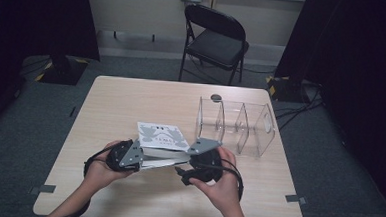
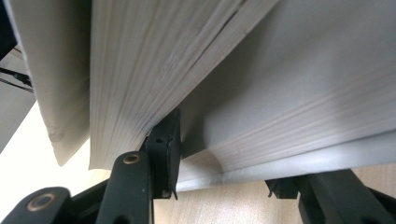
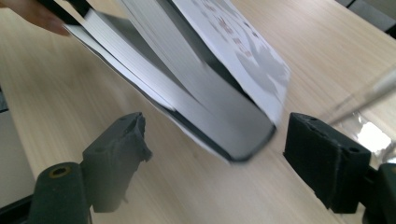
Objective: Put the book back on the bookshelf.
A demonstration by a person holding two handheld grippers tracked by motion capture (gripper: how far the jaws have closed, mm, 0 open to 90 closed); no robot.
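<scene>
A thick white book (image 1: 162,137) with a grey pattern on its cover is held tilted above the table (image 1: 131,95), between both hands. My left gripper (image 1: 139,158) grips its left end. In the left gripper view, the left gripper (image 2: 224,161) has one jaw pushed in among the pages and the other under the bottom cover of the book (image 2: 280,93). My right gripper (image 1: 187,159) is at the book's right end. The right gripper (image 3: 219,144) stands open, its pads on either side of the book's (image 3: 205,93) lower corner without touching it.
A clear plastic organizer (image 1: 240,123) with upright dividers stands on the table at the right, just beyond the right hand. A small dark disc (image 1: 216,97) lies behind it. A black folding chair (image 1: 217,39) stands past the far edge.
</scene>
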